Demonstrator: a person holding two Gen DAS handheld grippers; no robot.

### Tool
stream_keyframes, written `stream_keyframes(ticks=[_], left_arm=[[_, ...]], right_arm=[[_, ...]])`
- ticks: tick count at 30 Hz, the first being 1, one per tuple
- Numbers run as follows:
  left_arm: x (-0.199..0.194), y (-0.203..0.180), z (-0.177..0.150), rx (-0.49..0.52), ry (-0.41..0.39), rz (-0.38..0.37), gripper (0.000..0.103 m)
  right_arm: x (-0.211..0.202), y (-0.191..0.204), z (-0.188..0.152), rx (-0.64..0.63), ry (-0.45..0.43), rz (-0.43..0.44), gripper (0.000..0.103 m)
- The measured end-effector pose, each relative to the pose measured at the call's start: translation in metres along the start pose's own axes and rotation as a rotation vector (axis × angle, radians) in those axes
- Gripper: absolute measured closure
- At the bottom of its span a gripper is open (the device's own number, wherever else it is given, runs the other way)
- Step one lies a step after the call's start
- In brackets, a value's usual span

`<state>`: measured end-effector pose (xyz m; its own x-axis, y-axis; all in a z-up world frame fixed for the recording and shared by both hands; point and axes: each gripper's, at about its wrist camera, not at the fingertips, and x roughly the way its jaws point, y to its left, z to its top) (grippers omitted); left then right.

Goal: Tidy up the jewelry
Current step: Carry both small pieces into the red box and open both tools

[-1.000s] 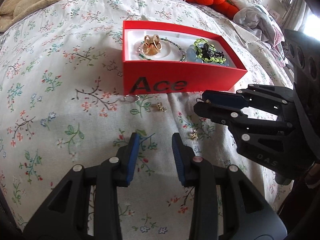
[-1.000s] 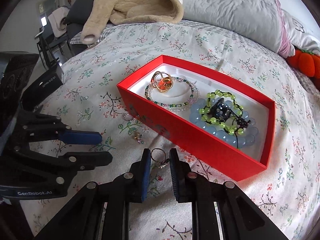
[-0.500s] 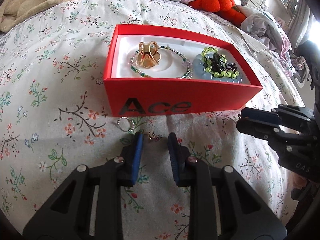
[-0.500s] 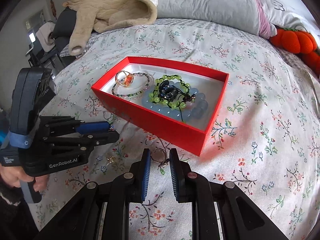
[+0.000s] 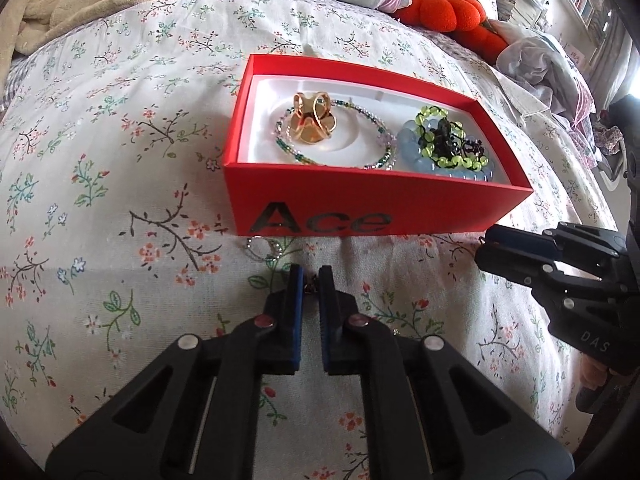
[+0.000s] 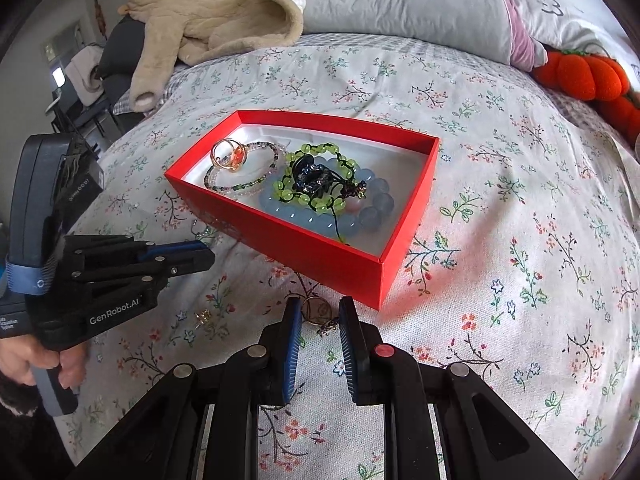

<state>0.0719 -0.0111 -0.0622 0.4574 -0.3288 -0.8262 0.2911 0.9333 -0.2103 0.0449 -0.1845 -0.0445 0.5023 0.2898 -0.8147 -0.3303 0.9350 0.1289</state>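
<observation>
Bed with floral spread carries everything; grey pillows and a beige quilted blanket at the far end, orange pumpkin plush at far right.

Red box, open-topped, "Ace" printed on its near wall, sits mid-bed. White lining inside. Left half: gold ring-shaped ornament resting on a thin beaded bracelet. Right half: pale blue bead bracelet with a green bead bracelet and a dark tangled piece on top.

Left tongs, left wrist view: blue pads drawn close together, a small dark item pinched between the tips; too little of it shows to identify. Position: just near of the box's "Ace" wall. A silver hoop lies on the spread just far-left of the tips, touching the box's foot or nearly so.

Right tongs, right wrist view: pads parted with a clear gap, a gold ring with attached charm between the tips. Whether the pads touch it cannot be told. Position: just beside the box's near right corner.

One small gold piece lies loose on the spread between the two tongs, near the left one's underside.
</observation>
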Motion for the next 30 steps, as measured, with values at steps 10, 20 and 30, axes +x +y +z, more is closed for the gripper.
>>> stream_keyframes(ticks=[10, 20, 30], left_arm=[[-0.032, -0.002, 0.007, -0.005, -0.046, -0.054, 0.095], [-0.056, -0.008, 0.033, 0.003, -0.149, -0.084, 0.095], [-0.032, -0.013, 0.047, -0.025, -0.139, -0.079, 0.094]], right_arm=[[-0.021, -0.002, 0.006, 0.016, -0.059, 0.005, 0.084], [-0.046, 0.005, 0.021, 0.039, -0.142, 0.043, 0.084], [-0.042, -0.003, 0.033, 0.094, -0.167, 0.002, 0.084]])
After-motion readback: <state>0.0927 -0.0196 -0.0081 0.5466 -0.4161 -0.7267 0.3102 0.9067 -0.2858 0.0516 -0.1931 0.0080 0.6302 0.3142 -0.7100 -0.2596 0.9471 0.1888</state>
